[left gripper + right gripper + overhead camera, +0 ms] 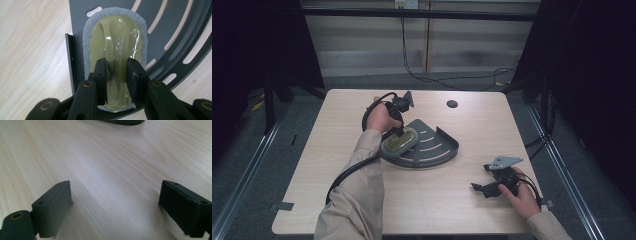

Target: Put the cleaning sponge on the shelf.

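Note:
An oval scrubber [399,141] with a glossy olive-green top and a grey pad rim lies on the left part of a dark grey quarter-round slotted rack [439,150] at the table's middle. My left gripper [398,132] points down at it. In the left gripper view the left gripper [117,68] is shut on the raised ridge of the scrubber [116,37], with the rack [175,27] beneath it. My right gripper [478,189] rests near the front right of the table. In the right gripper view the right gripper [115,197] stands open over bare wood.
The wooden table [362,200] has a round black cable hole [452,104] at the back. The rack's edge [122,121] lies far ahead in the right gripper view. Black cables [447,77] trail on the floor behind the table.

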Motion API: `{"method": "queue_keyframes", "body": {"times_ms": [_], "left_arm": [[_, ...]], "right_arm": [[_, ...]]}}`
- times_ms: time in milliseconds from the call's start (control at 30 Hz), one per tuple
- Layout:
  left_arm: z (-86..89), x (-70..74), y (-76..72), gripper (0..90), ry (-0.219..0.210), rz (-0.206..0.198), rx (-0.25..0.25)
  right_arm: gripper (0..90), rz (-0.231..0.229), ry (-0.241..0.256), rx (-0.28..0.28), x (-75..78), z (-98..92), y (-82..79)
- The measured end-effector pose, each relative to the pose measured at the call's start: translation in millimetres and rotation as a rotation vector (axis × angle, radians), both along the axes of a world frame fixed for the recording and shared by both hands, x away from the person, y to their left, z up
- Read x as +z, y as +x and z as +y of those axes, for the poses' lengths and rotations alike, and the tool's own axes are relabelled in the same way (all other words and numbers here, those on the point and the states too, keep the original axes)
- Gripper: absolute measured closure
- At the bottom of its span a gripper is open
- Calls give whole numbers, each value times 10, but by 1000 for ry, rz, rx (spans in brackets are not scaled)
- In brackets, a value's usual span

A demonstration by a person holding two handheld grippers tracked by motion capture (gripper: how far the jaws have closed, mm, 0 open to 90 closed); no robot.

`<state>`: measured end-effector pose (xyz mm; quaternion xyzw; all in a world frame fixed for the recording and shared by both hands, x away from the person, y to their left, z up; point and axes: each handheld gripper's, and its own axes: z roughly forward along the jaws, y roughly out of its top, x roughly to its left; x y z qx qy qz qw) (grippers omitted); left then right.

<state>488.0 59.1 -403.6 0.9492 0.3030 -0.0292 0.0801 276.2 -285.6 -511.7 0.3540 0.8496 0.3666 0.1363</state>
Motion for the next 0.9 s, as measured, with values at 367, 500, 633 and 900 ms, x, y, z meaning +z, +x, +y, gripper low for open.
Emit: {"method": "queue_keyframes", "body": {"times_ms": [367, 500, 633, 900], "left_arm": [[0, -52, 5, 714, 19, -2, -2], [10, -71, 0, 714, 13, -11, 12], [23, -88, -5, 714, 4, -21, 32], [41, -115, -5, 713, 1, -22, 29]], "right_arm": [[105, 0, -1, -1, 0, 0, 0], [105, 0, 0, 0, 0, 0, 0], [105, 0, -2, -1, 1, 0, -1], [105, 0, -3, -1, 1, 0, -1]]}}
